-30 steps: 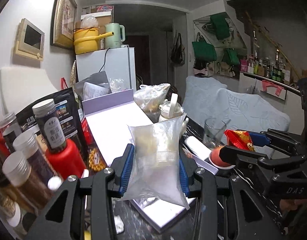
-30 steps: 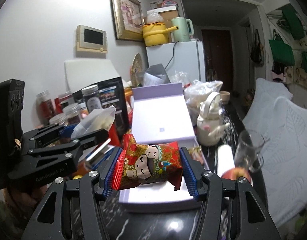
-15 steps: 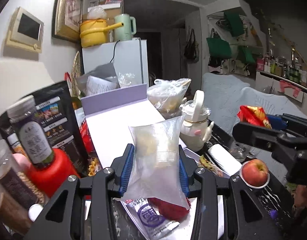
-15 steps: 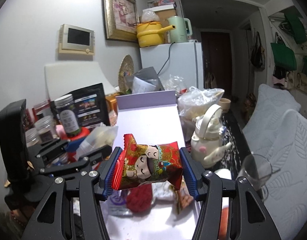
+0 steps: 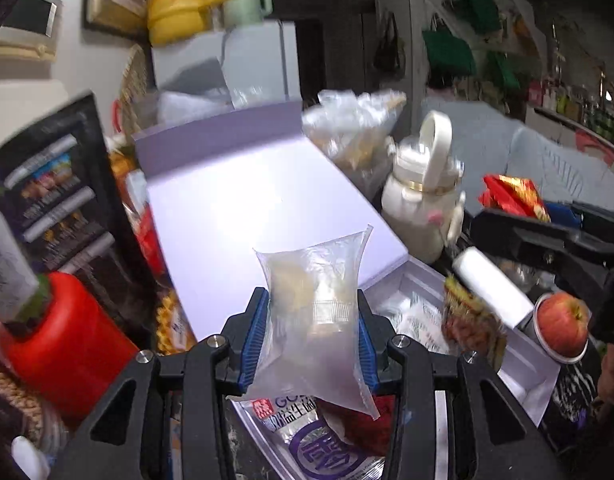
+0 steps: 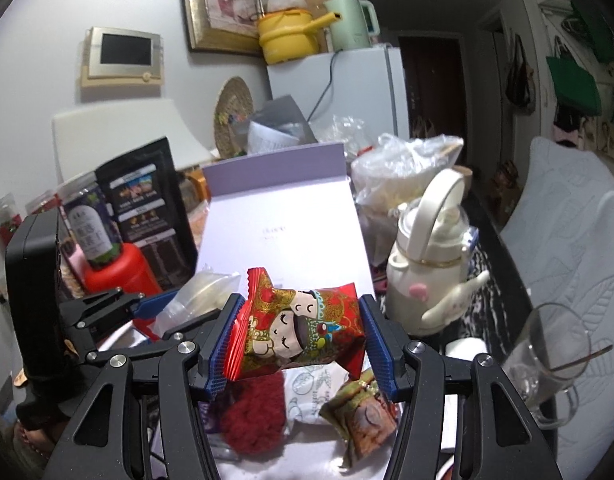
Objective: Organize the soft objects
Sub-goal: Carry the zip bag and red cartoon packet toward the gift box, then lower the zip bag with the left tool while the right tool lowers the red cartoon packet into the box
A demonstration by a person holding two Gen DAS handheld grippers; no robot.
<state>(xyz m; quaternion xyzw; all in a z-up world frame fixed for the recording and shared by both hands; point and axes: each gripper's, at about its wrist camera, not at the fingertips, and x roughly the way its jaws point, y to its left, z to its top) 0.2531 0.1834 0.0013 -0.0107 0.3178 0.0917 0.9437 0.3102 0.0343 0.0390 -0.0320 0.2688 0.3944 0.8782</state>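
While clamped between blue pads on the left gripper [image 5: 311, 332], clear plastic pouch [image 5: 313, 312] carried upright, pinched at its waist so both loose ends flare free and nothing spills. Likewise on the right gripper [image 6: 297, 334], jaws closed narrow across the ends of a red cartoon-printed snack packet [image 6: 301, 326], held level and just above the open box [image 5: 523, 364]. Both hung over the box rather than beside it, presumably so a simple release drops each inside. Already lying within: a red knitted item [image 6: 253, 420], a white sachet [image 6: 307, 394], a green-and-gold packet [image 6: 363, 416], a purple-printed pouch [image 5: 307, 436]. Raised lilac lid [image 5: 243, 184] propped behind, keeping the opening clear. White teapot [image 6: 431, 276], glass [image 6: 547, 364], apple [image 5: 563, 316] and red-based jar [image 5: 63, 340] close around, so little room for a wide swing.
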